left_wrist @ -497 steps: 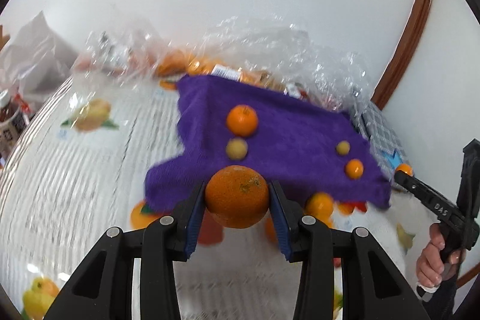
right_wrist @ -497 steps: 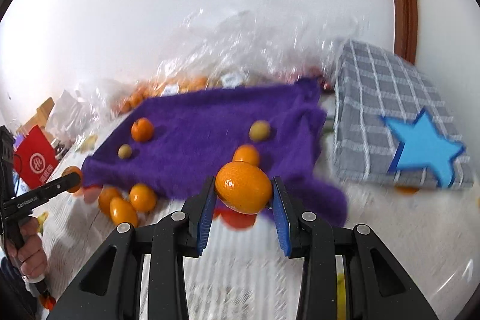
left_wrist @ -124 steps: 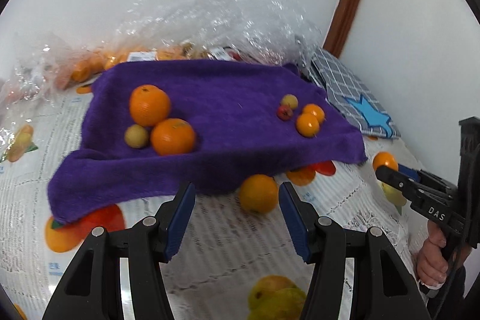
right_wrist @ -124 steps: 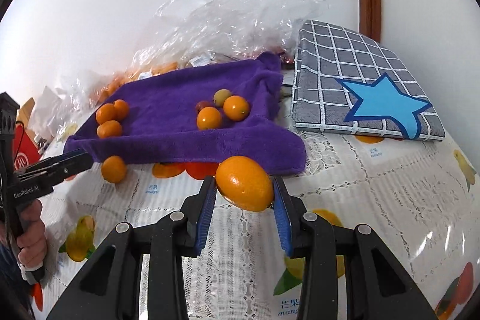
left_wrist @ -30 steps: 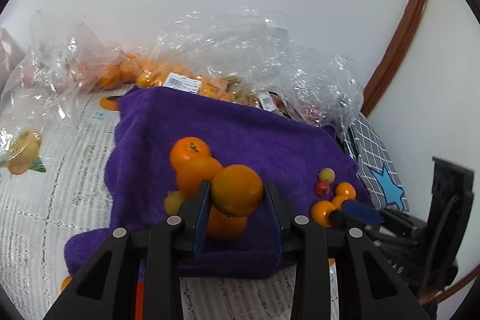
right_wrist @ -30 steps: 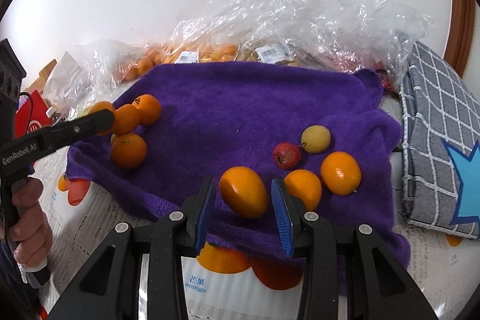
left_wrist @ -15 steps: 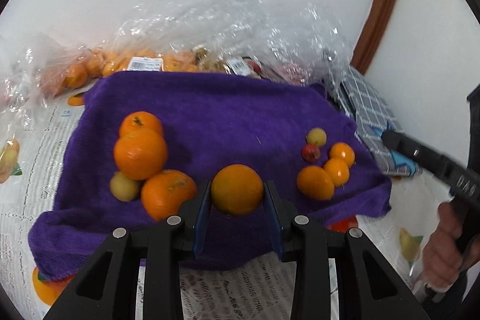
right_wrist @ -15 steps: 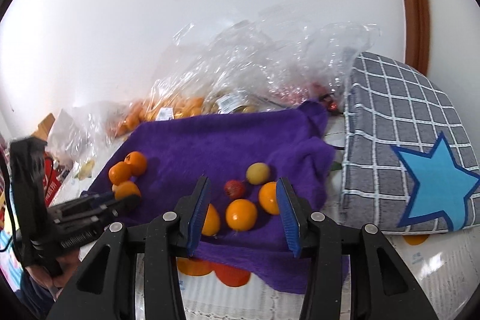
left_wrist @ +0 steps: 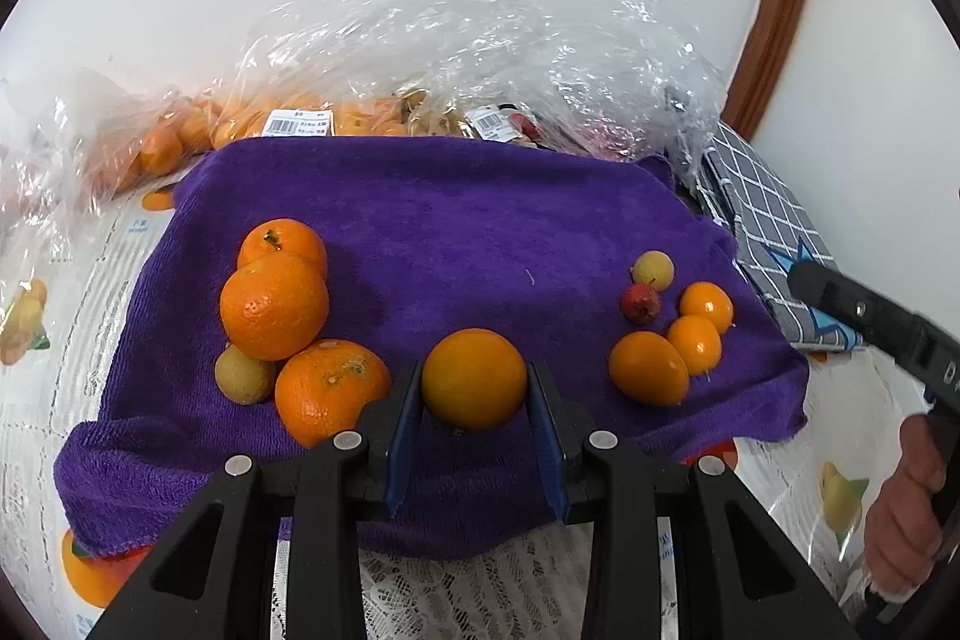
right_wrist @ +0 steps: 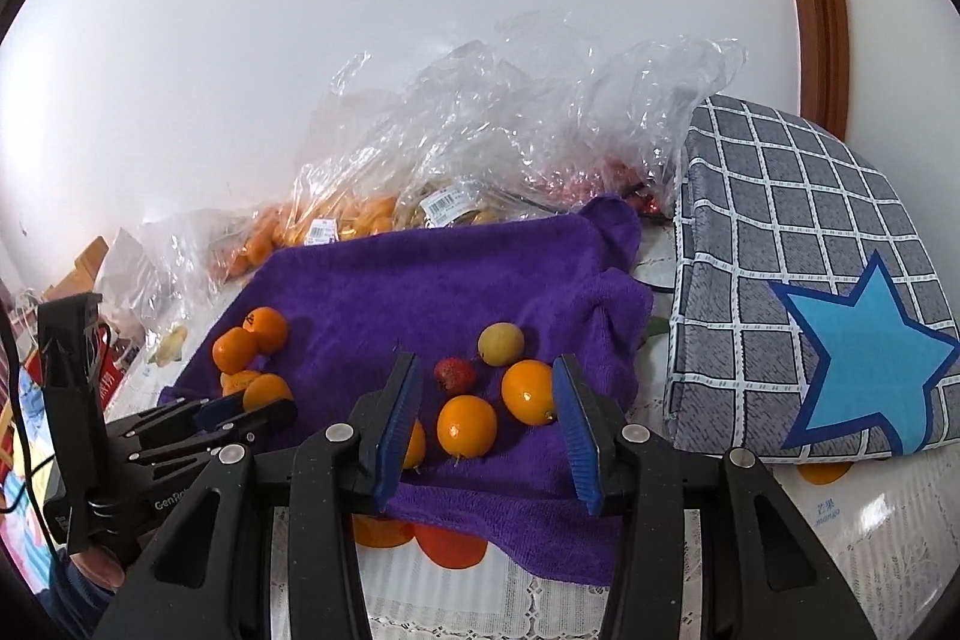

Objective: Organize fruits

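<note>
Purple towel (left_wrist: 480,232) carries the sorted fruit in two groups: large oranges (left_wrist: 274,304) with one pale yellow-green fruit bunched near its left edge, and small orange fruits (left_wrist: 648,367) with a red berry (left_wrist: 641,303) and a little yellow fruit near its right edge. The left gripper (left_wrist: 474,421) is clamped on a round orange (left_wrist: 474,379), its blue pads pressed to both sides, poised over the towel's near edge between the two groups. Judging by size, this orange belongs with the left cluster, so a good placement would carry it left, lower it until it sits on the cloth just beside the nearest large orange (left_wrist: 330,388), then part the jaws slowly so it does not roll toward the near edge, where the cloth droops. Knocking the pile could scatter it. The right gripper (right_wrist: 486,421) is spread wide with nothing between its pads, hovering over the towel's right-hand group and leaving the left side free.
</note>
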Available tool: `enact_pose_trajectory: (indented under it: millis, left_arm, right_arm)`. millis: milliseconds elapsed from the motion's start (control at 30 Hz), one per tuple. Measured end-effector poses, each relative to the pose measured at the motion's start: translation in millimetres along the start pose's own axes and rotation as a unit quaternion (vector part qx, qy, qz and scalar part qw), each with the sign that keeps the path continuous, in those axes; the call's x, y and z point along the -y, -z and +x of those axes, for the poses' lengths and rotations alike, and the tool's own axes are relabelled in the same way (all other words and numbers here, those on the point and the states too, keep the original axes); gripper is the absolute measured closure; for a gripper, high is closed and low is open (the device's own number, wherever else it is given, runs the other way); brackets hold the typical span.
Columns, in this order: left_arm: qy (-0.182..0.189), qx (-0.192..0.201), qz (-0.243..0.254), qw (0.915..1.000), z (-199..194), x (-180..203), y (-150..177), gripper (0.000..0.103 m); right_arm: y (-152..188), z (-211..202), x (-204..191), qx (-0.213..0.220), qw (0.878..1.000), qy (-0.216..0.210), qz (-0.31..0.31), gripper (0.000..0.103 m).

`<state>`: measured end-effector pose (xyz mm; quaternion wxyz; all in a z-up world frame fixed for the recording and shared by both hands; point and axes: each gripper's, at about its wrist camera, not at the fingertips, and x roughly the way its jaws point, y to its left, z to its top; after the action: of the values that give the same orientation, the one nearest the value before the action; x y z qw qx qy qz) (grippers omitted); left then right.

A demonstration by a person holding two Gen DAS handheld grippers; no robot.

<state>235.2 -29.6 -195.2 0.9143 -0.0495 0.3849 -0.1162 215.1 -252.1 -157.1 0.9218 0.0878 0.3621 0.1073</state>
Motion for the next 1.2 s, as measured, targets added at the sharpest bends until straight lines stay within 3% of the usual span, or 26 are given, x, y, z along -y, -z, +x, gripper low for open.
enact_pose_trajectory:
  millis: [100,233,333,467,567,667,767,967,1067,1100,1200]
  left_arm:
    - [0.001,0.002,-0.002,1.0000,-0.5,-1.0,0.6,0.070]
    - [0.005,0.008,-0.006,0.9999,-2.6,-2.2,0.6,0.059]
    - [0.004,0.012,-0.007,0.9999,-7.2,-3.1,-0.2,0.056]
    - [-0.027,0.016,0.009,0.9995,-19.7,-1.4,-3.1,0.056]
    - [-0.054,0.022,0.003,0.9983,-36.2,-5.4,-5.2,0.056]
    - [-0.051,0.030,-0.012,0.9982,-61.7,-12.1,-3.8,0.052]
    - [-0.064,0.043,-0.021,0.9968,-89.7,-16.1,1.4,0.047]
    - [-0.070,0.063,-0.033,0.9950,-140.4,-20.6,13.3,0.040]
    - [-0.077,0.070,-0.041,0.9937,-160.0,-22.0,19.1,0.036]
    - [-0.078,0.072,-0.043,0.9934,-166.2,-21.5,21.1,0.034]
    - [-0.083,0.076,-0.044,0.9927,-179.5,-17.9,27.0,0.023]
  right_arm:
    - [2.7,4.0,-3.3,-0.005,1.000,0.005,-0.006,0.058]
    - [6.5,9.7,-5.7,-0.013,1.000,0.009,-0.011,0.058]
    - [10.3,12.5,-5.7,-0.024,1.000,0.009,0.000,0.058]
    - [18.7,-0.2,-9.6,-0.029,0.999,0.021,0.025,0.058]
    - [20.7,-16.1,-20.5,-0.043,0.998,0.050,0.024,0.058]
    - [21.2,-38.8,-34.7,-0.049,0.997,0.058,0.017,0.058]
    - [22.5,-62.7,-49.2,-0.037,0.996,0.079,0.002,0.050]
    - [28.7,-91.2,-65.8,-0.045,0.995,0.093,-0.002,0.050]
    - [32.4,-103.5,-71.7,-0.050,0.993,0.104,0.000,0.036]
    - [34.2,-111.3,-74.7,-0.038,0.994,0.100,-0.001,0.026]
    - [37.1,-132.3,-83.8,-0.009,0.994,0.105,-0.008,0.013]
